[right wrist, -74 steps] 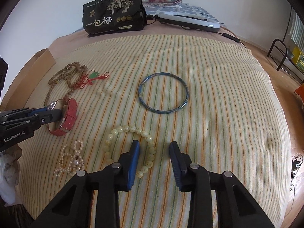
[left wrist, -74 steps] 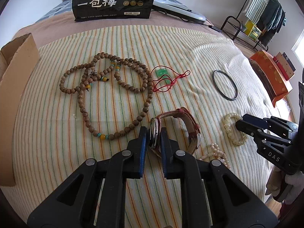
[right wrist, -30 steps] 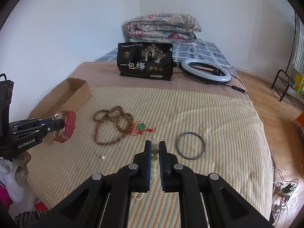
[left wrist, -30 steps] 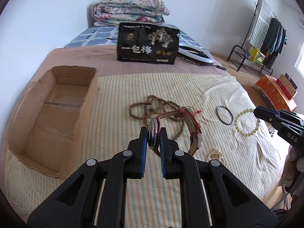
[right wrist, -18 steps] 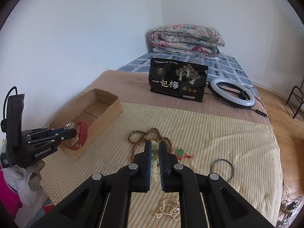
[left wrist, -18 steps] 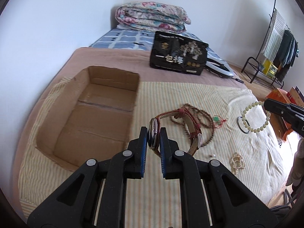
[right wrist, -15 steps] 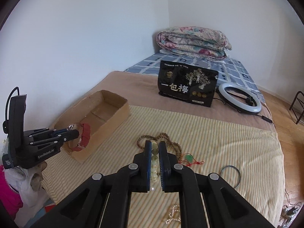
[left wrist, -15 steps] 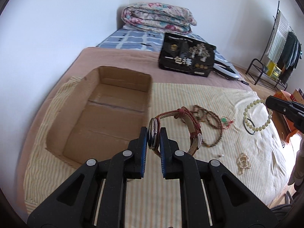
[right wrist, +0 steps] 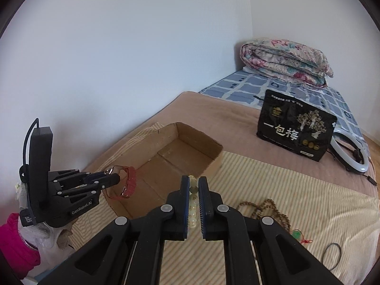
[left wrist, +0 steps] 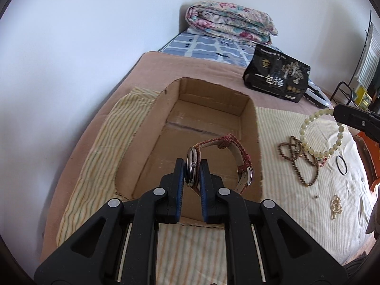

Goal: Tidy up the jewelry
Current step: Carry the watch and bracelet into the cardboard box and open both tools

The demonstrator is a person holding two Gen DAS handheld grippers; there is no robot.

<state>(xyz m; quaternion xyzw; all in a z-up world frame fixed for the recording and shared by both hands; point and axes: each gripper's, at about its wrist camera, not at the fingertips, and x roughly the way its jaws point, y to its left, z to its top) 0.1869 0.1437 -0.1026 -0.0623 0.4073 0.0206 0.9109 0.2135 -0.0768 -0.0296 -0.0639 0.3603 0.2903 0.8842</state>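
Observation:
My left gripper (left wrist: 192, 163) is shut on a wristwatch (left wrist: 192, 166) by its case, and the red strap (left wrist: 242, 156) loops out to the right above the open cardboard box (left wrist: 249, 109). In the right wrist view the same left gripper (right wrist: 116, 178) holds the watch (right wrist: 129, 181) over the box's near corner. My right gripper (right wrist: 194, 185) is shut on a pale bead bracelet (right wrist: 192, 211), which hangs near the box (right wrist: 213, 143). In the left wrist view that bracelet (left wrist: 306, 124) dangles from the right gripper's tip at the right edge.
On the striped cloth lie a brown bead necklace (left wrist: 299, 163), a dark bangle (left wrist: 341, 165), a small pearl piece (left wrist: 336, 206) and a green pendant on red cord (right wrist: 300, 235). Behind stand a black bag (right wrist: 294, 128), a ring light (right wrist: 349, 152) and a folded quilt (right wrist: 285, 61).
Both grippers have swung left with their loads: the watch is now above the box, the bracelet close to it. The necklace and bangle have slid to the right of both views.

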